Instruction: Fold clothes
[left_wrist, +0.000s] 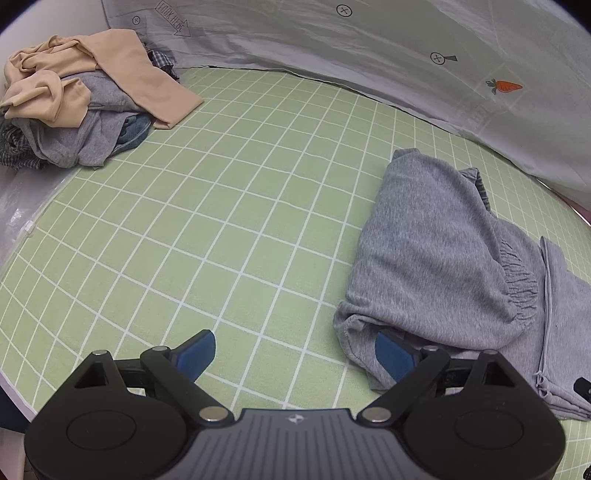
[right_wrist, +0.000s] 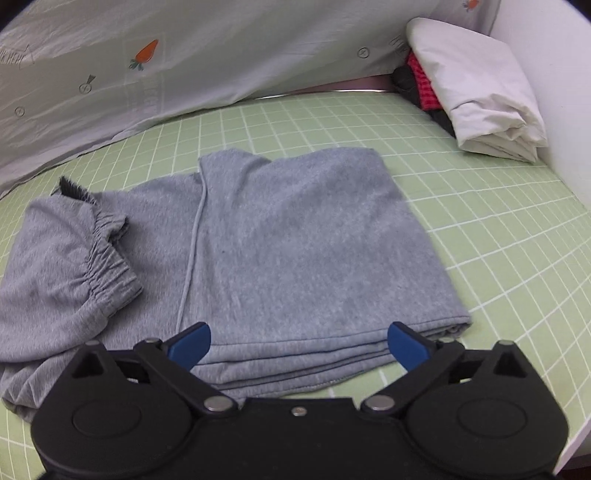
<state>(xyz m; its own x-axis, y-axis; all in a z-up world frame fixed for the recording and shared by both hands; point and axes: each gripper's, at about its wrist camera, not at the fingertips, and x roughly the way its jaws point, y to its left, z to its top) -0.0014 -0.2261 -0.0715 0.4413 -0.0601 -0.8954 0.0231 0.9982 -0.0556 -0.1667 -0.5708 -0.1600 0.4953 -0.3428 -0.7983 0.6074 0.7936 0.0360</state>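
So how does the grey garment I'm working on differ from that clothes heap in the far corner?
The grey garment lies folded into flat stacked layers; the clothes heap is crumpled and unfolded. The garment is one grey piece; the heap mixes beige, grey, denim and checked items. The garment sits right by both open grippers; the heap lies far off. Both rest on the green grid sheet.

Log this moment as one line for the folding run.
stage: grey garment partly folded on green grid sheet | left gripper: open | right gripper: open, empty | unfolded pile: waiting

The pale grey printed bed sheet (left_wrist: 332, 55) at the upper left of the left wrist view reads "LOOK HERE" inside an arrow outline (left_wrist: 173, 18).
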